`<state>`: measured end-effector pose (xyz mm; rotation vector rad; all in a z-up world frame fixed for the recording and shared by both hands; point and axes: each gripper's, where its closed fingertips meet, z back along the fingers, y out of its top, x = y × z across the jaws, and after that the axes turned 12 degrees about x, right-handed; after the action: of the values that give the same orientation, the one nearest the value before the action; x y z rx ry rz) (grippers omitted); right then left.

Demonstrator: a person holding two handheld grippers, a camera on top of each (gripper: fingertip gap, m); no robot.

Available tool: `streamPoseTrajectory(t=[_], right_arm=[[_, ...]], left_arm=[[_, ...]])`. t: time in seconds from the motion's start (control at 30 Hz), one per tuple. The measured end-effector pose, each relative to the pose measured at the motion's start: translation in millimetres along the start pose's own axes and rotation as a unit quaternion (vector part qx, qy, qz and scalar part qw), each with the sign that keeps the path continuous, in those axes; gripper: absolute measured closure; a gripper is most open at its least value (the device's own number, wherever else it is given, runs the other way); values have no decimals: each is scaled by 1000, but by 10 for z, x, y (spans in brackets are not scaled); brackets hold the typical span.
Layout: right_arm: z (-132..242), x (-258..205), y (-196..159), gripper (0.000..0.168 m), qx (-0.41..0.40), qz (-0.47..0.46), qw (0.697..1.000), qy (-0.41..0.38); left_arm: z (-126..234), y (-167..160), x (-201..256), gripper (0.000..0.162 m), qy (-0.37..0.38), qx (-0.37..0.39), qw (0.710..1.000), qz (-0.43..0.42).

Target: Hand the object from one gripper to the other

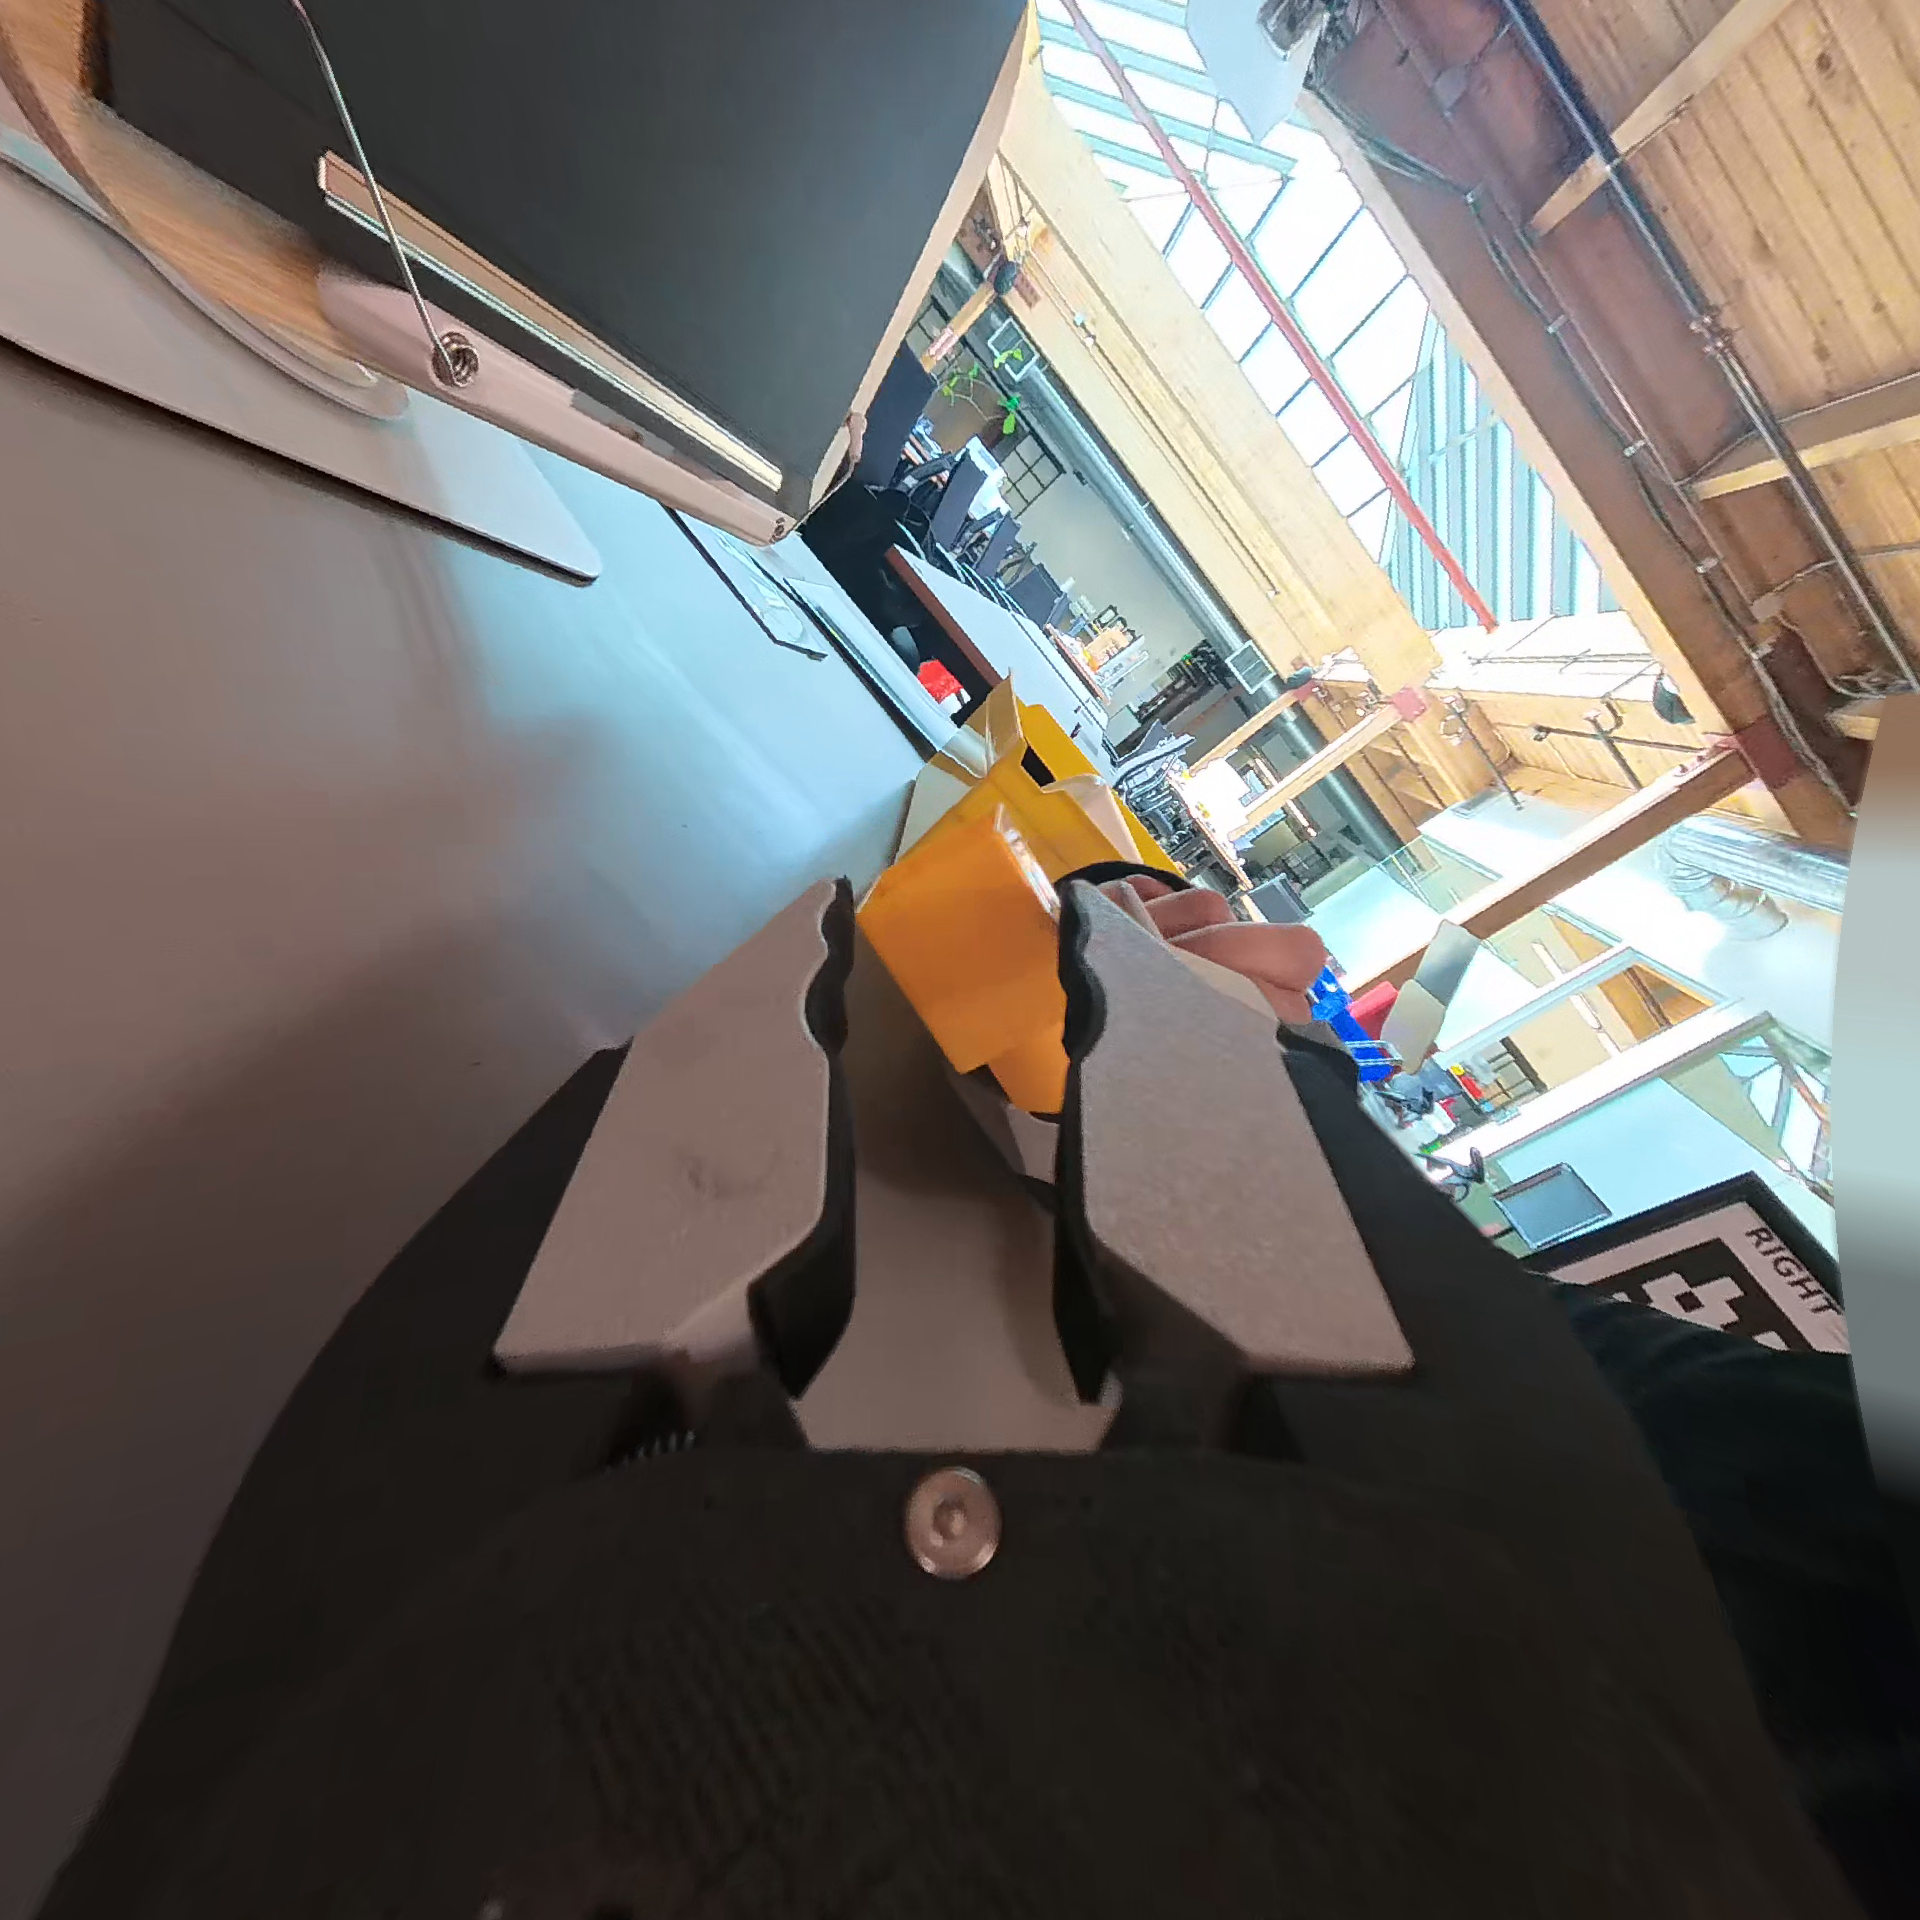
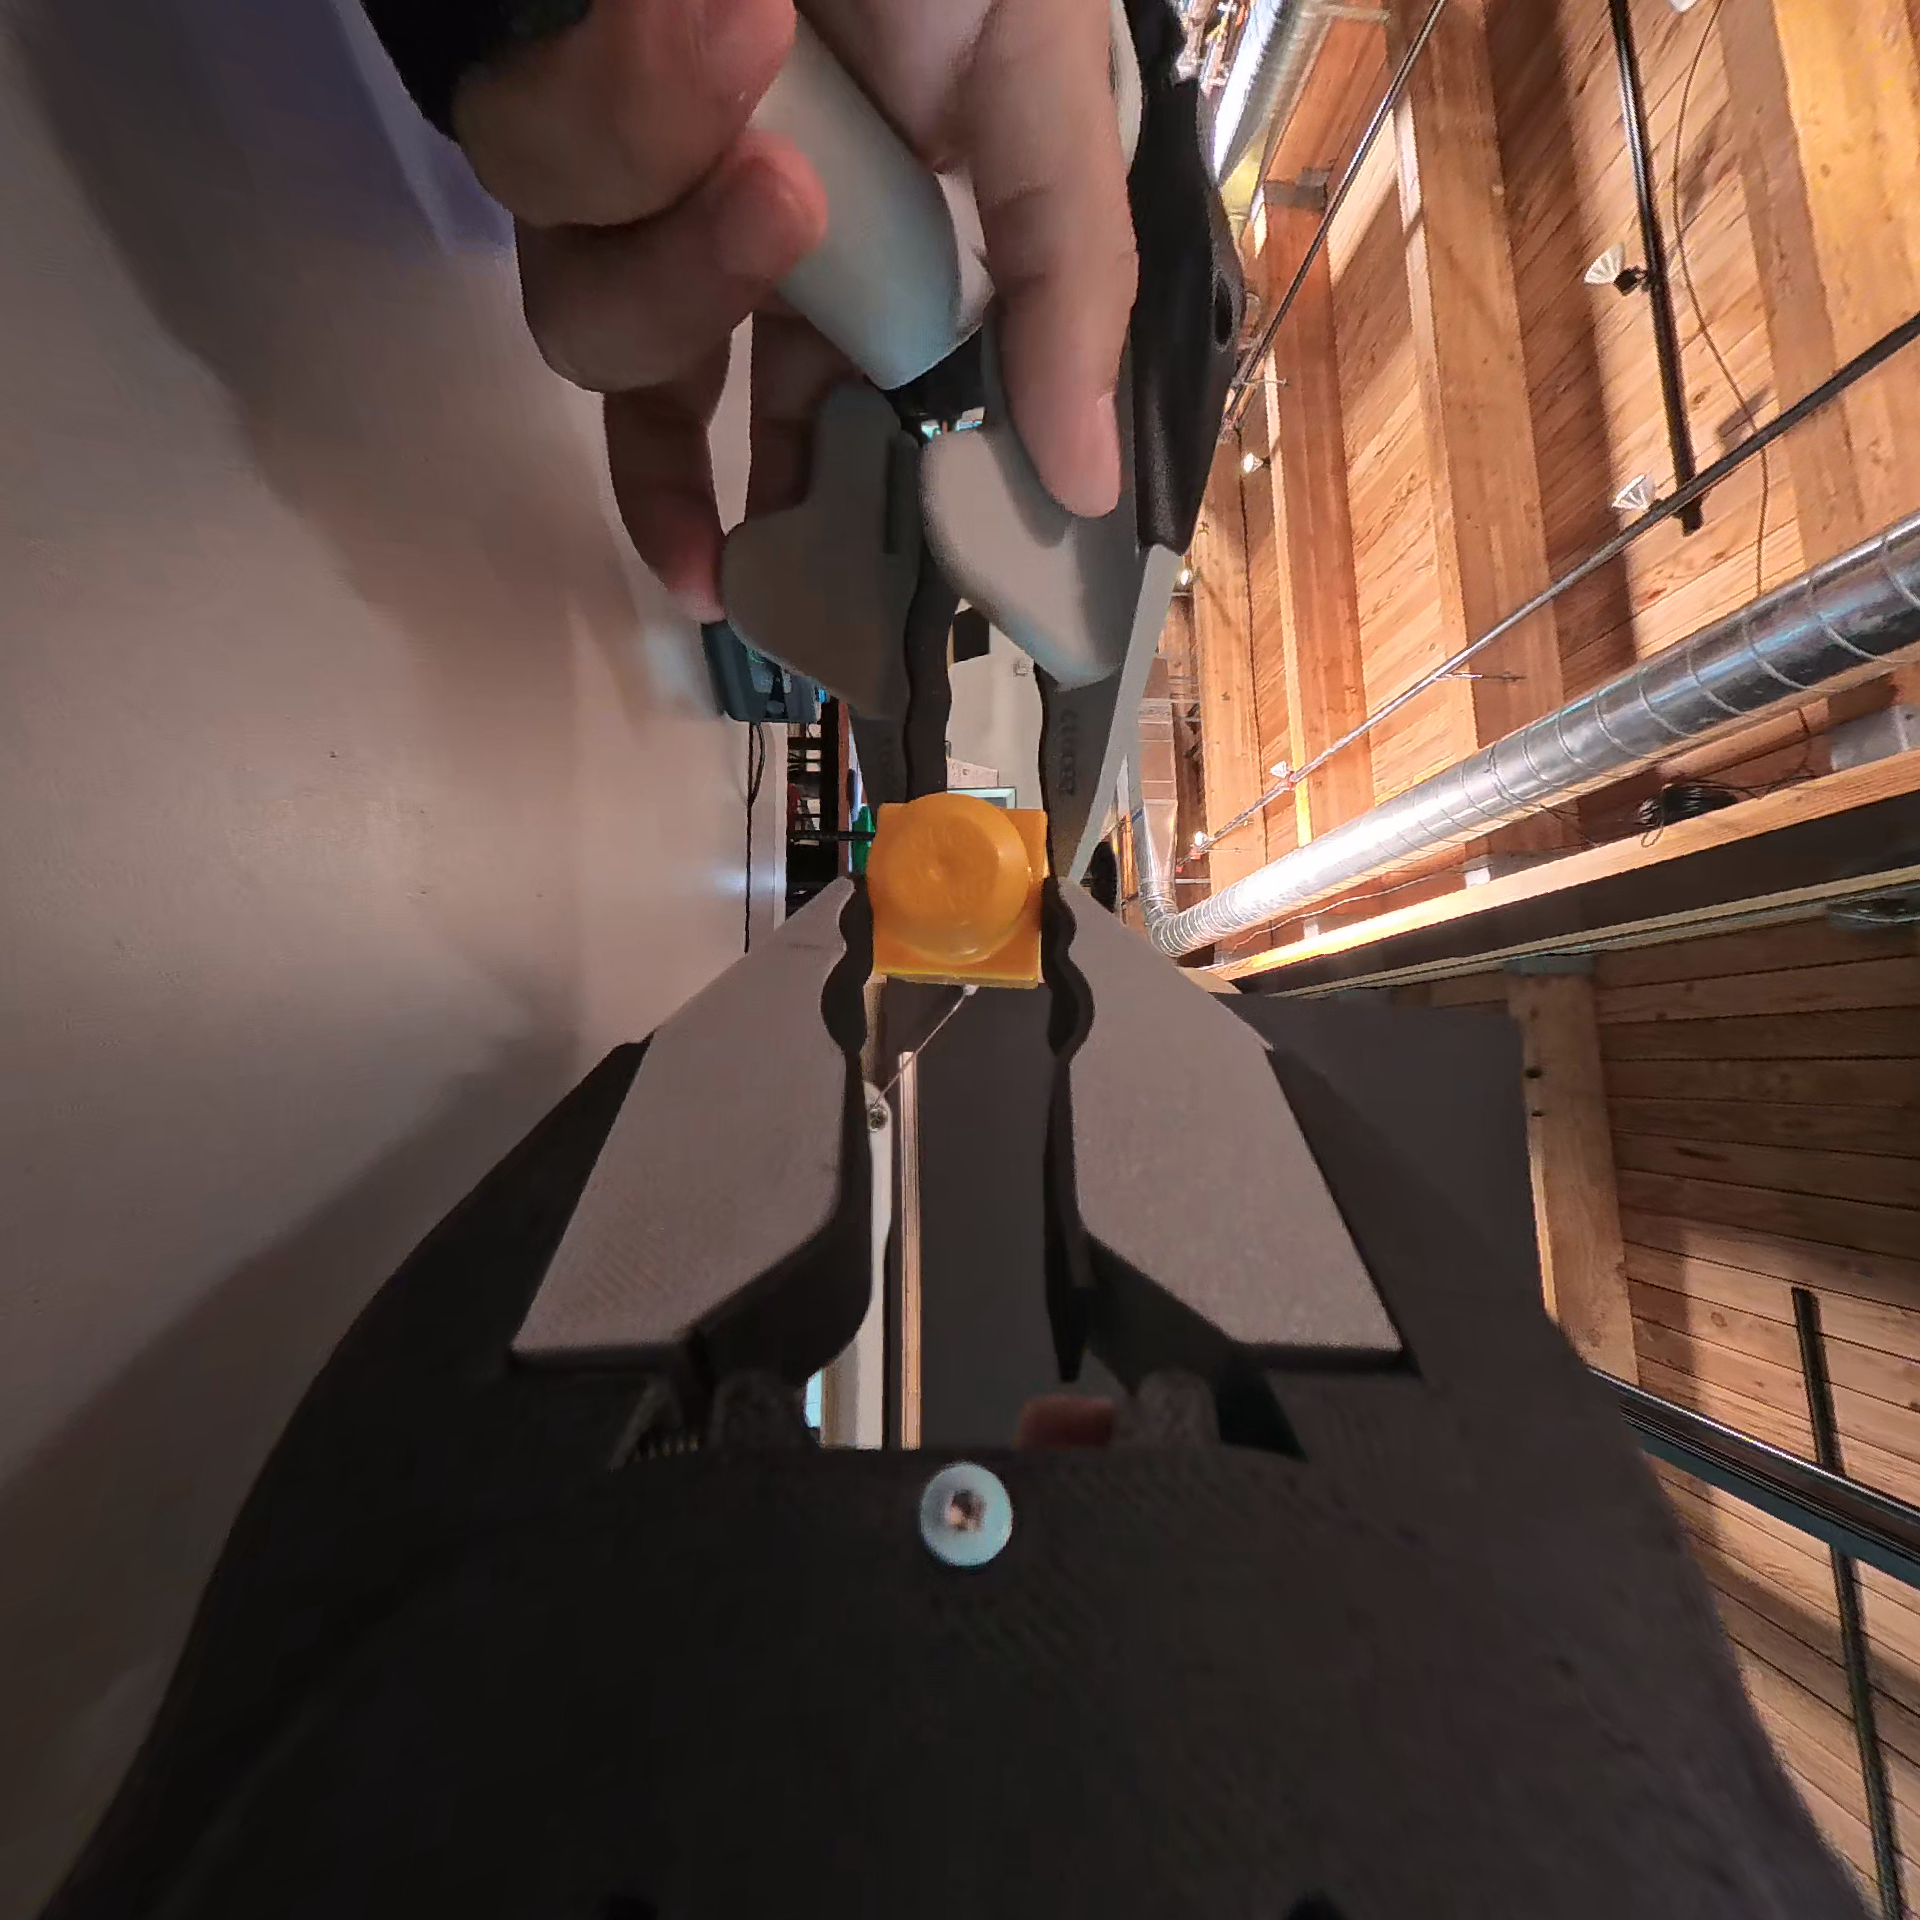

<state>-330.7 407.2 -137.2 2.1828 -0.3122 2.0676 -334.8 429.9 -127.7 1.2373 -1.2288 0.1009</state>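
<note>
An orange plastic block (image 1: 961,971) sits between the fingertips of my left gripper (image 1: 956,935), whose pads touch both its sides. In the right wrist view the same block (image 2: 951,899) shows a round stud on its face and sits between the tips of my right gripper (image 2: 954,904), pads against its sides. The left gripper (image 2: 987,748) comes in from above in that view, held by a hand (image 2: 831,208), its fingers reaching the block's far end. Both grippers hold the block above the table.
A grey table (image 1: 364,831) runs along the left. A black panel with a wooden edge (image 1: 623,208) stands on it. A yellow bin (image 1: 1049,790) lies beyond the block. A hand (image 1: 1236,935) and a black-and-white marker tag (image 1: 1714,1288) show at right. Less than 4 cm separates the two grippers' tips.
</note>
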Motion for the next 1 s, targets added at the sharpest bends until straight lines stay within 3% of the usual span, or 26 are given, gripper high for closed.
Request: streamPoseTrajectory(t=[0.33, 0.37, 0.4, 0.47, 0.5, 0.53, 0.6, 0.67, 0.8, 0.9, 1.0], right_arm=[[8, -39, 9, 137, 29, -59, 998, -23], [8, -80, -11, 131, 27, -85, 996, -8], [8, -122, -33, 135, 26, -126, 992, 7], [-9, -302, -61, 146, 26, -255, 964, 66], [-35, -426, -94, 165, 15, -336, 937, 97], [-57, -595, -153, 168, -9, -392, 910, 138], [-68, -934, -418, 168, -111, -416, 883, 186], [-51, -1001, -621, 168, -174, -401, 881, 178], [-71, -851, -711, 168, -147, -452, 869, 137], [-109, -831, -743, 168, -140, -475, 858, 136], [-95, -781, -556, 168, -100, -538, 821, 161]], left_arm=[[51, 142, -22, 129, -9, 31, 999, 6], [91, 228, -23, 162, -13, 54, 998, 5], [130, 322, -25, 162, -18, 78, 997, 22], [183, 422, -37, 162, -25, 95, 994, 44], [177, 398, -99, 162, -8, 89, 995, 36], [147, 316, -189, 162, 18, 69, 997, 15], [92, 244, -424, 162, 93, 54, 992, -60], [31, 211, -412, 162, 98, 59, 991, -72], [40, -3, -473, 162, 113, -27, 978, -173], [25, -5, -414, 162, 89, -29, 985, -147], [-11, -20, -226, 138, 35, -30, 994, -102]])
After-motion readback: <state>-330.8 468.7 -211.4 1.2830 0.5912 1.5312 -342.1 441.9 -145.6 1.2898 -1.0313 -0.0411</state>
